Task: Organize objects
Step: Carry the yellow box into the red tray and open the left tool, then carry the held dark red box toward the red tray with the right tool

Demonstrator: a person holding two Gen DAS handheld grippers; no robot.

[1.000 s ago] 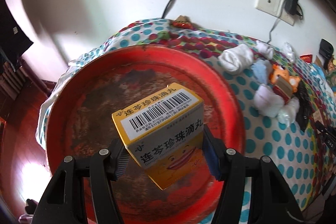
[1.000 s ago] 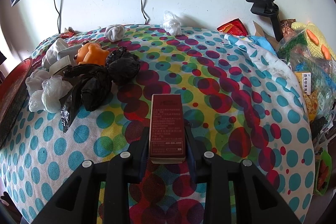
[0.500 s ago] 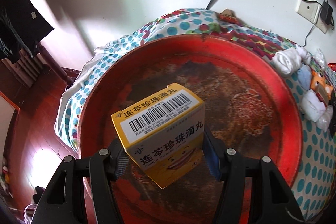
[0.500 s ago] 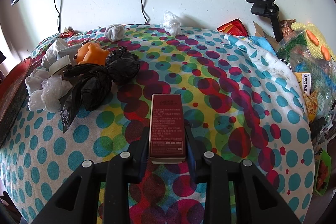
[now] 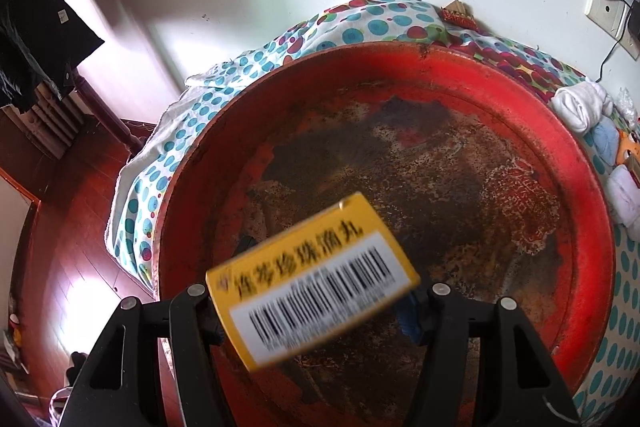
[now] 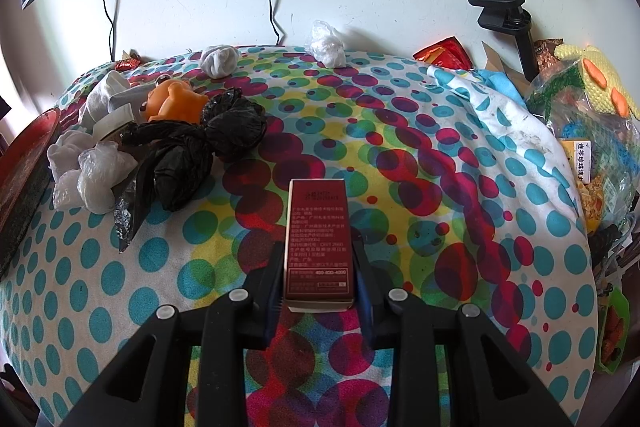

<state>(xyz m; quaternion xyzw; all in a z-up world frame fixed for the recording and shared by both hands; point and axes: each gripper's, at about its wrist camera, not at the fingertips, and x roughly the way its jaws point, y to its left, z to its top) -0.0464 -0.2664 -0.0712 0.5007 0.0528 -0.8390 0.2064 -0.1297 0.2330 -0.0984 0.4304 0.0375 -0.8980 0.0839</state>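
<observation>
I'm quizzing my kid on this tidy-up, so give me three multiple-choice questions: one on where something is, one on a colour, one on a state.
1. What is the yellow box over?
A. the dotted cloth
B. the red tray
C. the floor

2. What colour is the slim box between the right fingers?
A. blue
B. green
C. dark red

3. How do the right fingers stand?
A. closed on the slim box
B. wide open and empty
C. closed on a black bag

Answers: B, the tray's worn bottom fills the view behind the yellow box; C, its printed face is dark red; A, both fingers press its sides.
</observation>
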